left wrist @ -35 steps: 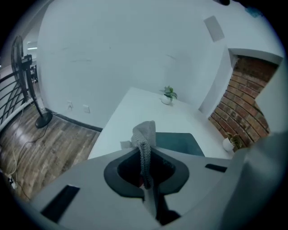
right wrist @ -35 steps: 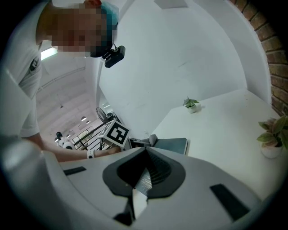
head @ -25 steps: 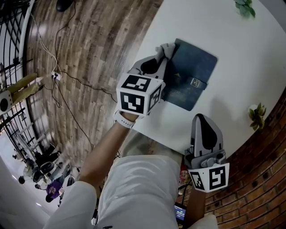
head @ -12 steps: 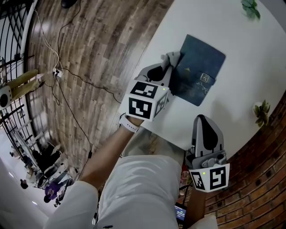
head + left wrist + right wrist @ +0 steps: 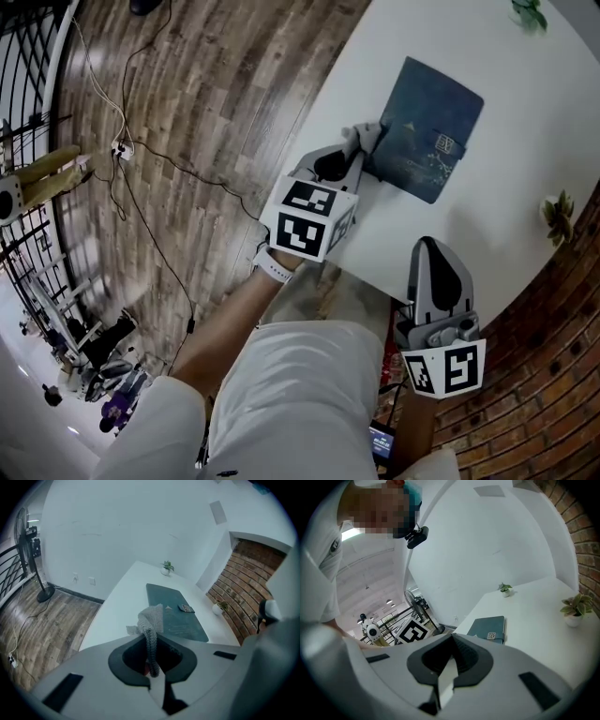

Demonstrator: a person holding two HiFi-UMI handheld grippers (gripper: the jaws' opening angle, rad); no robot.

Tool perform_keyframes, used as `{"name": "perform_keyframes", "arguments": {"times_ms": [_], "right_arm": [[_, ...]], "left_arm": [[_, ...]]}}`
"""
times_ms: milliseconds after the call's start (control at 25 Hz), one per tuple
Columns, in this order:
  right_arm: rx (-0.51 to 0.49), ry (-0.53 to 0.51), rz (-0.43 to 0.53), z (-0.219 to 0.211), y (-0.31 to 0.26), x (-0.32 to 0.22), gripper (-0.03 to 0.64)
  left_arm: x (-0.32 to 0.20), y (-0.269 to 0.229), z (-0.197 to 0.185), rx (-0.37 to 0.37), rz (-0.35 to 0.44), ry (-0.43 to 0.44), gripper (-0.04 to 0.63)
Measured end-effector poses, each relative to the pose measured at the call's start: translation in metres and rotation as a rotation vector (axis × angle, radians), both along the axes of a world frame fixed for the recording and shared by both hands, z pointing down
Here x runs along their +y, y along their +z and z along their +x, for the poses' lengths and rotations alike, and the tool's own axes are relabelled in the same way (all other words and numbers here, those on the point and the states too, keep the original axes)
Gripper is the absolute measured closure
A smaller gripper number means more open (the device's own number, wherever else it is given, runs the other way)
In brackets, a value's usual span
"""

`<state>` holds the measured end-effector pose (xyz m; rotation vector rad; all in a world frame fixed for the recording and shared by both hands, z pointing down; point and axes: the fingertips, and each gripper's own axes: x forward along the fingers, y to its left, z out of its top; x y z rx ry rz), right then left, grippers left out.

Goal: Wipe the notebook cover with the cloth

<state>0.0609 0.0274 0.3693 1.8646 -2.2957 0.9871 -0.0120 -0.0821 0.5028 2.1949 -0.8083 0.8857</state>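
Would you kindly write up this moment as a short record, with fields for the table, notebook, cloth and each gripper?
table: white, beside a brick wall
notebook: dark blue, closed, lying flat on the table
cloth: grey mesh, at the notebook's near corner; contact unclear
left gripper: shut on the cloth
right gripper: jaws together, nothing between them, held by the table's near edge

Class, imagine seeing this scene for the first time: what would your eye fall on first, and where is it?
The dark blue notebook stands out, lying closed on the white table. At its near corner the left gripper has a grey mesh cloth clamped in its fingers. The right gripper is shut on nothing, at the table's near edge, apart from the notebook.
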Motion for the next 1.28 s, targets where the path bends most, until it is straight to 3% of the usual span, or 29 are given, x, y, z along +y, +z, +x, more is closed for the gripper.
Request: {"name": "perform_keyframes", "arguments": {"times_ms": [320, 560, 800, 1280], "right_arm": [[0.029, 0.005, 0.025, -0.018, -0.008, 0.016, 0.612], [0.073, 0.014, 0.059, -0.011, -0.026, 0.014, 0.612], [0.125, 0.016, 0.100, -0.005, -0.056, 0.012, 0.612], [0.198, 0.027, 0.188, 0.017, -0.124, 0.007, 0.612]], "left_arm": [[0.035, 0.000, -0.025, -0.028, -0.007, 0.061, 0.566], [0.036, -0.025, -0.041, -0.004, 0.012, 0.022, 0.566], [0.034, -0.070, -0.051, 0.059, 0.028, -0.033, 0.566], [0.037, -0.186, -0.063, 0.192, 0.155, -0.068, 0.566]]}}
